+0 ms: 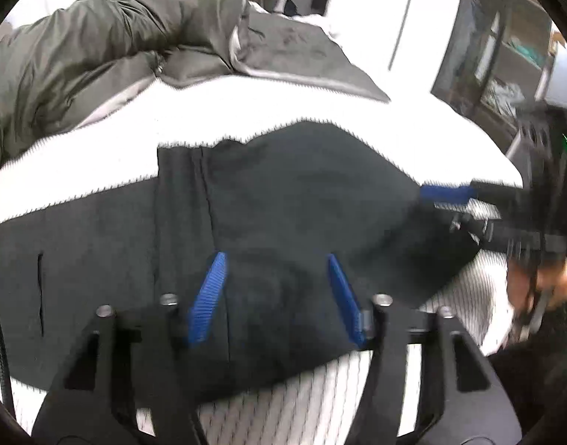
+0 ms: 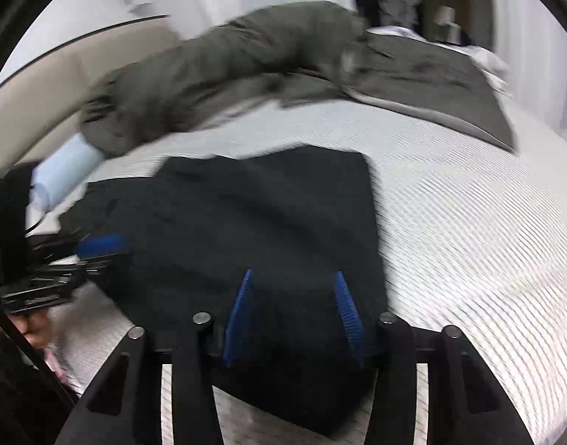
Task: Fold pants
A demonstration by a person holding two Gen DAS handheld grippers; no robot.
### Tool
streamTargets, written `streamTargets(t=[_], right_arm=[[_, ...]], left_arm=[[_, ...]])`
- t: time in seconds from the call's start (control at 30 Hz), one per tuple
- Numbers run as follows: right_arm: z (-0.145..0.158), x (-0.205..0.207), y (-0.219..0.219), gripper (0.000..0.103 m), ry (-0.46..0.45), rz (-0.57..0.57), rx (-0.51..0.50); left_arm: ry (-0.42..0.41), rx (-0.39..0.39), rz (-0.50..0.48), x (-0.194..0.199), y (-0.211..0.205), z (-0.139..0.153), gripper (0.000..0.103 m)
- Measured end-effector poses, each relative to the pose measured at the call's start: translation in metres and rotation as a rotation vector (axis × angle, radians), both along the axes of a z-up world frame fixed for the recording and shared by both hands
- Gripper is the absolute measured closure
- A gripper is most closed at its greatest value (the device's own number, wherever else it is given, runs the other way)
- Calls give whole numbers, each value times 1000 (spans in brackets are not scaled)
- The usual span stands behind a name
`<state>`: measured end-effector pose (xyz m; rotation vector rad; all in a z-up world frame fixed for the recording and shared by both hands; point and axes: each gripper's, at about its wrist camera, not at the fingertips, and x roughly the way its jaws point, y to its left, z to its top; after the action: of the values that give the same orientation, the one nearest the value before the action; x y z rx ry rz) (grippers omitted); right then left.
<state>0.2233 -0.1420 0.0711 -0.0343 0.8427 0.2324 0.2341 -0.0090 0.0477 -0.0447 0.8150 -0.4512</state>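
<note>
My left tool (image 1: 276,296) is released, blue pads apart over the black pants (image 1: 283,204), nothing pinched. Right tool (image 2: 294,315) likewise, over the near edge, mid-lower frame. Pants lie part-folded on the striped bed (image 2: 468,241). Risk: pinching only the top layer would skew the fold; grey jacket (image 1: 116,37) sits near, upper left. No readable text.

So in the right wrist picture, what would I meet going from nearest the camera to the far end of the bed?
The right tongs with blue fingers, jaws apart → the folded black pants → a bare stretch of striped white bedsheet → the olive-grey jacket lying across the bed.
</note>
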Motion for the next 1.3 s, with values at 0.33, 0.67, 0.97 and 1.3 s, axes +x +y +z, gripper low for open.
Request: streamTargets(t=[0.33,0.67,0.97,1.3], right_arm=[[-48,51,9,55,128,-12,-256],[6,47,-25,53,8,-80,-117],[-50,129,31,51,190,67,-128],[-33,136,-43,51,152,-121,-171]], left_arm=[[113,59,-56,51,-9,-40,67],[25,41,-15,37,-8,4,62],[143,134,-45,111,-23,-43,65],[178,-23,-69,110,16,-25,71]])
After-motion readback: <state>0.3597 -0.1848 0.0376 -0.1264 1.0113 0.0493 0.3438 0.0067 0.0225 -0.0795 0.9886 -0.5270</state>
